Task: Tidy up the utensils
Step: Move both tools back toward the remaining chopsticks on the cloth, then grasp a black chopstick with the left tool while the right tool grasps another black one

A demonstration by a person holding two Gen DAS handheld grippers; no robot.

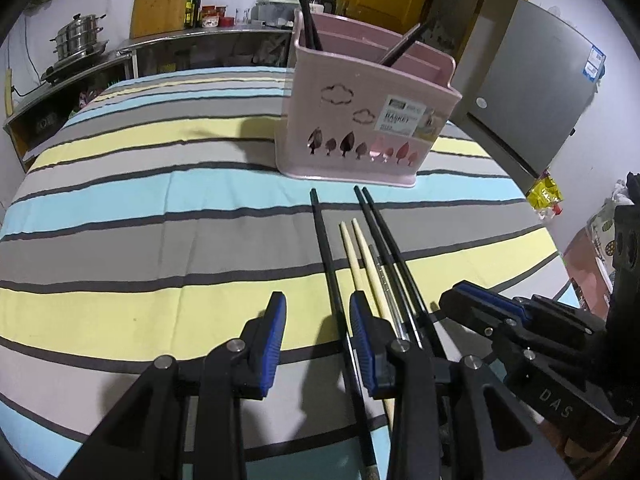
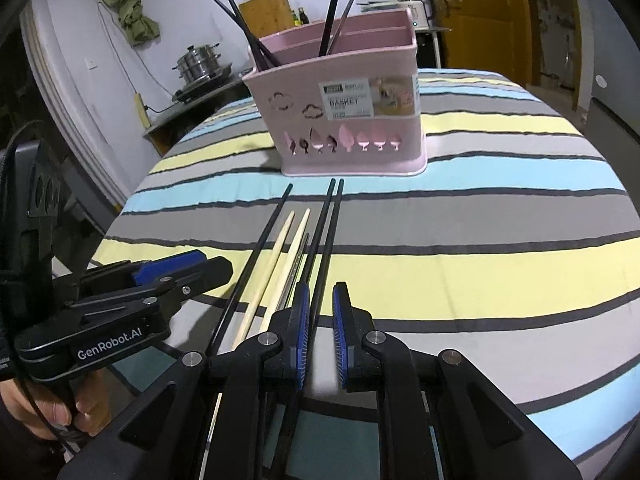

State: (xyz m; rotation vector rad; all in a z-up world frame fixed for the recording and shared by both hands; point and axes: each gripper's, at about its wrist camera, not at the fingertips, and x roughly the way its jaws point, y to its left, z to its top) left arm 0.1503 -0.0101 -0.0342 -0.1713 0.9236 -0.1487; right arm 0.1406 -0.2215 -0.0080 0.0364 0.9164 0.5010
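Observation:
A pink utensil basket (image 1: 360,120) (image 2: 344,116) stands on the striped tablecloth with black chopsticks (image 1: 306,4) and one metal one upright in it. In front of it lie a single black chopstick (image 1: 326,248) (image 2: 260,248), two wooden chopsticks (image 1: 360,264) (image 2: 286,252), a thin metal one (image 1: 382,276) and a pair of black ones (image 1: 390,248) (image 2: 326,236). My left gripper (image 1: 318,312) is open, low over the cloth, its right finger by the single black chopstick. My right gripper (image 2: 320,304) is open with a narrow gap, above the black pair.
The striped tablecloth (image 1: 140,208) covers the whole table. Behind it stand a steel counter with a steamer pot (image 1: 78,38), a cutting board (image 1: 162,2), a grey fridge (image 1: 536,80) and a yellow door (image 2: 476,12). The right gripper's body (image 1: 540,340) lies close beside my left.

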